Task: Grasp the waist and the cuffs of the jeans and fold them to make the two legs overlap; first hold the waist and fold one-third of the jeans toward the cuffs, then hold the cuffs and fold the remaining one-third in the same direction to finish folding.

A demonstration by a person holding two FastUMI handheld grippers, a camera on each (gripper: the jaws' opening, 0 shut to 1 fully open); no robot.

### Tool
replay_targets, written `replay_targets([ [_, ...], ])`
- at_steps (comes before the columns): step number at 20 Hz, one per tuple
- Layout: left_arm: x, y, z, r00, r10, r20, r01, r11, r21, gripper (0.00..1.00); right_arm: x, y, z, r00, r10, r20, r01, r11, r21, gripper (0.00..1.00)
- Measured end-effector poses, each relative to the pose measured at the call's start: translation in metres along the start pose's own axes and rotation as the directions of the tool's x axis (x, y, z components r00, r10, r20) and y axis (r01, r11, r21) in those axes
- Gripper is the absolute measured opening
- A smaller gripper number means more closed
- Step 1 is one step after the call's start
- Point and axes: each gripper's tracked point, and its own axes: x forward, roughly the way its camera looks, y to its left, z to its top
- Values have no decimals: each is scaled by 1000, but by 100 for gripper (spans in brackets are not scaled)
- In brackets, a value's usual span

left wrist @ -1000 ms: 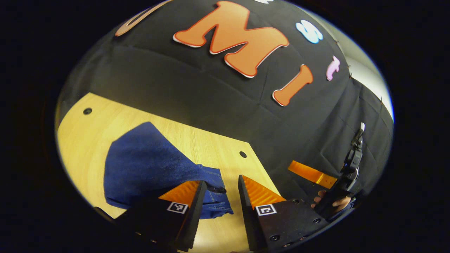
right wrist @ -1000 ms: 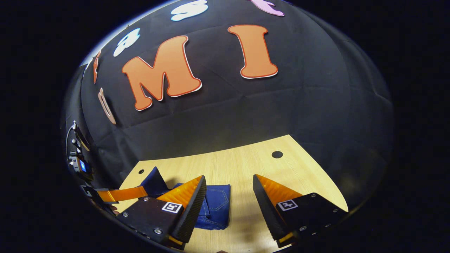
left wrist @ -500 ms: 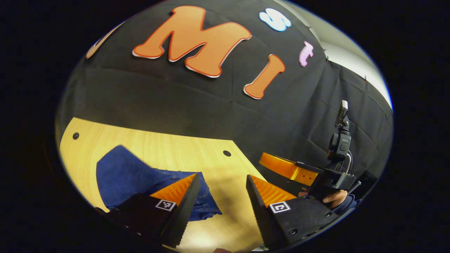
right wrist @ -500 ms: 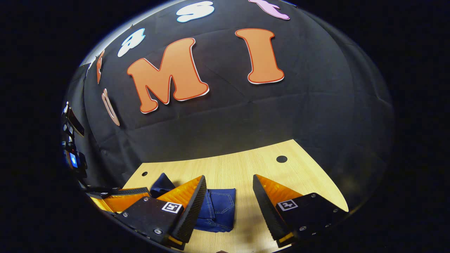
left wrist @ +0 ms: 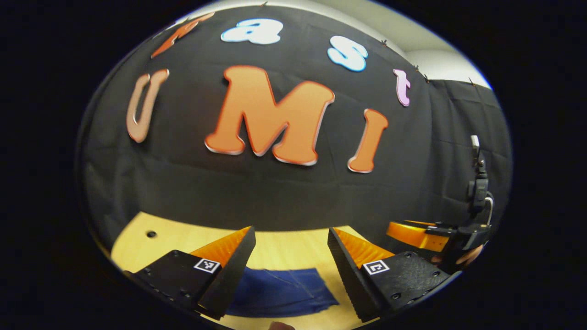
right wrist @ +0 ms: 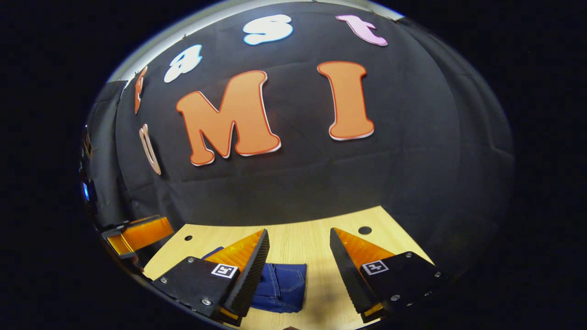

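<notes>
Jeans lie folded into a compact bundle on the wooden table, near its front edge, indicating the folding is probably complete. Left gripper and right gripper both hover above the bundle, fingers spread and empty, clear of the cloth.

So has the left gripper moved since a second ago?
Yes. The left gripper has tilted up and pulled back: against the table hole, the jeans now sit low between its open fingers, flat on the table.
</notes>
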Motion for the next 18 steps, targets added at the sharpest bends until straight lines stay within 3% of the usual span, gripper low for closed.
replay_targets([
  [3, -21, 28, 32, 991, 83, 102, -87, 996, 30, 97, -4, 20, 28, 996, 23, 88, -20, 999, -39, 84],
  [4, -26, 37, 38, 988, 96, 123, -101, 994, 35, 94, -5, 28, 35, 994, 36, 106, -31, 998, -50, 84],
  [8, -40, 57, 62, 971, 155, 184, -168, 984, 55, 96, -8, 46, 50, 983, 61, 176, -45, 994, -97, 86],
  [11, -50, 73, 67, 956, 207, 208, -219, 975, 32, 97, -9, 53, 45, 982, 65, 178, -44, 992, -122, 86],
  [12, -55, 81, 66, 951, 224, 213, -233, 972, 19, 97, -8, 53, 43, 983, 63, 173, -42, 991, -126, 93],
  [13, -58, 91, 64, 946, 241, 219, -249, 969, 10, 97, -9, 53, 43, 983, 62, 174, -40, 991, -129, 87],
  [18, -76, 102, 70, 927, 255, 277, -294, 949, 112, 94, -11, 58, 48, 977, 64, 201, -36, 990, -139, 88],
])
